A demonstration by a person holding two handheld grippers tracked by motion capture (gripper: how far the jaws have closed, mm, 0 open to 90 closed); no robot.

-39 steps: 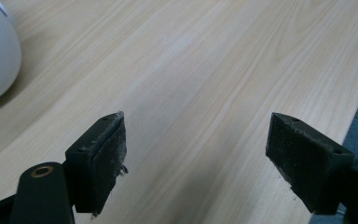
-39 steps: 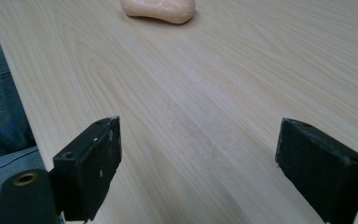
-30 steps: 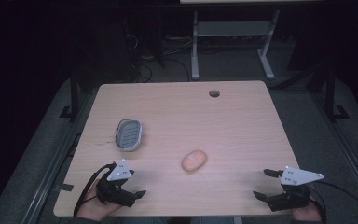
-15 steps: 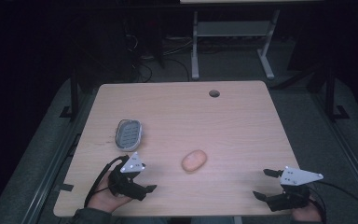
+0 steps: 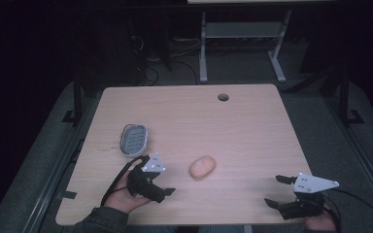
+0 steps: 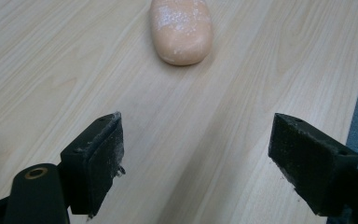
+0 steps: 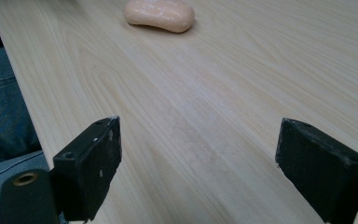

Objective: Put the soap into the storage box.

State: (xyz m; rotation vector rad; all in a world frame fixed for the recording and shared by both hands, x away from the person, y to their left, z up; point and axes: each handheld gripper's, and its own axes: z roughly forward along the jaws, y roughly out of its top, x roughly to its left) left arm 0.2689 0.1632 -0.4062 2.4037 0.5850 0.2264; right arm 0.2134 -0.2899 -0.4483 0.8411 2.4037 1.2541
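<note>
An orange bar of soap lies on the wooden table, a little in front of its middle. My left gripper is open just left of the soap, jaws pointing at it; in the left gripper view the soap lies ahead of the wide-apart jaws of that gripper, apart from them. My right gripper stands open near the front right edge, empty. In the right gripper view the soap sits far ahead of that gripper. A grey oval soap dish rests at the left.
A round cable hole sits near the table's far edge. Beyond the table stands a white desk frame on a dark floor. A jeans-clad leg shows past the table's near edge.
My left gripper has moved forward and to the right, closer to the soap. The right gripper, the soap and the dish have stayed put.
</note>
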